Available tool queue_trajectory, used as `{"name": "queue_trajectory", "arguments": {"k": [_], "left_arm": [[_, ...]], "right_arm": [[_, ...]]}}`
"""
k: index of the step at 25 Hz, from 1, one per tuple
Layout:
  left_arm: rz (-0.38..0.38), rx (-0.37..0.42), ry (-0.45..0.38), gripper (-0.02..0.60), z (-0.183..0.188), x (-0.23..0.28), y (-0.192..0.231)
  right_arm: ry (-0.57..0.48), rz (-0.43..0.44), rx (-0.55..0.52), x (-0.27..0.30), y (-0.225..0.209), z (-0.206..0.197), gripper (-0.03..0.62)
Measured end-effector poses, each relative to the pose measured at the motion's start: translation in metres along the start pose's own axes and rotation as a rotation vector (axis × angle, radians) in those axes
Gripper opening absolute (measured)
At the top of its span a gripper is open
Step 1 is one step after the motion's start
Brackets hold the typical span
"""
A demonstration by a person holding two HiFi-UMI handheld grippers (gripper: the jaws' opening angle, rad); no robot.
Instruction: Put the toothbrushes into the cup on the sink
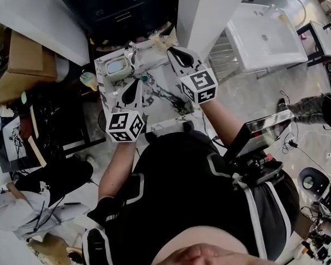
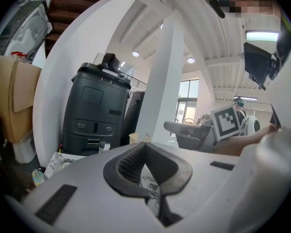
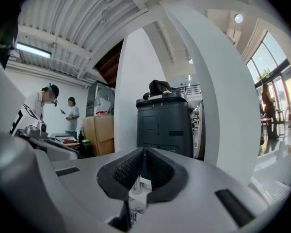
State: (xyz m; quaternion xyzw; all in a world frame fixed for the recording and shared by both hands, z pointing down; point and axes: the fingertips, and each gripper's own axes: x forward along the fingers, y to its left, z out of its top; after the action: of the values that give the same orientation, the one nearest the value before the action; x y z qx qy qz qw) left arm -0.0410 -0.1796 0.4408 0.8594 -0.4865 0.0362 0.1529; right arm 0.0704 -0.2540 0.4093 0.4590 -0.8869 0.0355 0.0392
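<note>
In the head view a small marble-patterned sink top (image 1: 157,95) stands in front of me. On its far left corner sits a white-rimmed cup or basin with a pale green inside (image 1: 117,66). A tiny teal thing (image 1: 145,78) lies by it; whether it is a toothbrush is too small to tell. My left gripper (image 1: 137,83) hovers over the top's left half, its jaws shut and empty. My right gripper (image 1: 171,49) is held over the far right corner, also shut with nothing between the pads. In both gripper views the fingertips (image 2: 144,147) (image 3: 144,152) meet, aimed about level.
A dark grey bin-shaped machine (image 2: 94,110) (image 3: 165,125) stands just behind the sink top, between white pillars (image 2: 162,81). Cardboard boxes (image 1: 22,65) are at the left, and a separate white washbasin (image 1: 265,32) at the right. Two people (image 3: 70,113) stand far off.
</note>
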Motion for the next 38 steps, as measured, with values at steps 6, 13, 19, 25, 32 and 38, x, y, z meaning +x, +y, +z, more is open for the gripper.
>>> {"name": "queue_trajectory", "arguments": {"k": [6, 13, 19, 25, 32, 38], "left_arm": [[0.031, 0.032, -0.064, 0.006, 0.03, -0.006, -0.004], [0.068, 0.041, -0.097, 0.005, 0.061, -0.014, -0.008], [0.063, 0.058, -0.111, 0.005, 0.075, -0.016, -0.018], [0.068, 0.069, -0.114, 0.005, 0.08, -0.017, -0.026], [0.079, 0.084, -0.114, 0.005, 0.082, -0.02, -0.023], [0.087, 0.083, -0.115, 0.005, 0.083, -0.019, -0.02]], "right_arm": [[-0.041, 0.052, 0.006, -0.018, 0.012, 0.032, 0.031], [-0.072, 0.066, -0.006, -0.042, 0.018, 0.062, 0.031], [-0.076, 0.056, -0.012, -0.054, 0.018, 0.064, 0.025], [-0.065, 0.047, -0.016, -0.061, 0.016, 0.065, 0.02], [-0.055, 0.034, -0.002, -0.06, 0.015, 0.064, 0.02], [-0.047, 0.034, -0.007, -0.056, 0.015, 0.063, 0.02]]}}
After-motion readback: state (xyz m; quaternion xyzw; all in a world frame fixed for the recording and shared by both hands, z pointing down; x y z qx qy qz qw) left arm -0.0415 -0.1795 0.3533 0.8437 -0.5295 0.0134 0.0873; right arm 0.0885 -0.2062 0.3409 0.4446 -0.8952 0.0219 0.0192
